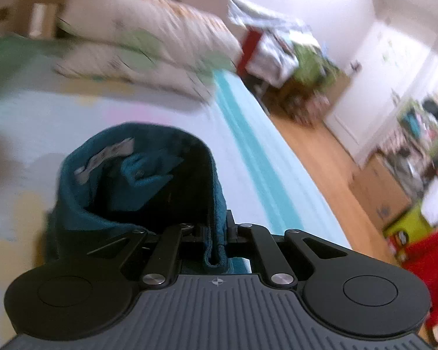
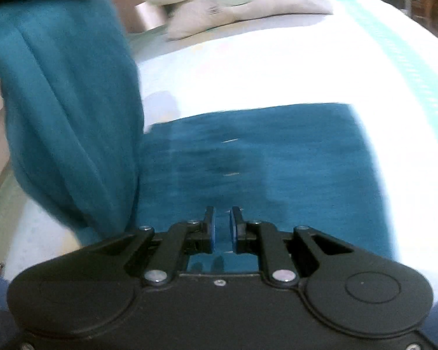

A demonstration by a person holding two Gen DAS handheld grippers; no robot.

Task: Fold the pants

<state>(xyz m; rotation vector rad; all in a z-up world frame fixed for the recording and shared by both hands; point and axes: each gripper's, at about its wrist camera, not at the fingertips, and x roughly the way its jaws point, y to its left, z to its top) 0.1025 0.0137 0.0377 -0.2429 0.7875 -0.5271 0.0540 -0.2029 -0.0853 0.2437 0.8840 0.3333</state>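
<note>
The teal pants (image 1: 137,175) are lifted off the bed in the left wrist view. Their waistband curls into an open loop, with a white label inside. My left gripper (image 1: 217,227) is shut on a fold of that waistband, and the fabric hangs down between its fingers. In the right wrist view, part of the pants (image 2: 277,160) lies flat on the sheet while another part (image 2: 67,87) hangs raised at the left. My right gripper (image 2: 222,218) hovers over the flat part. Its blue pads (image 2: 211,230) stand slightly apart with nothing between them.
The bed has a pale sheet (image 2: 277,67) with a turquoise stripe (image 1: 242,134) along its edge. Stacked pillows (image 1: 149,38) lie at the head. Beyond the bed edge are a wooden floor (image 1: 321,160), a cardboard box (image 1: 379,192) and cluttered shelves. Both views are blurred.
</note>
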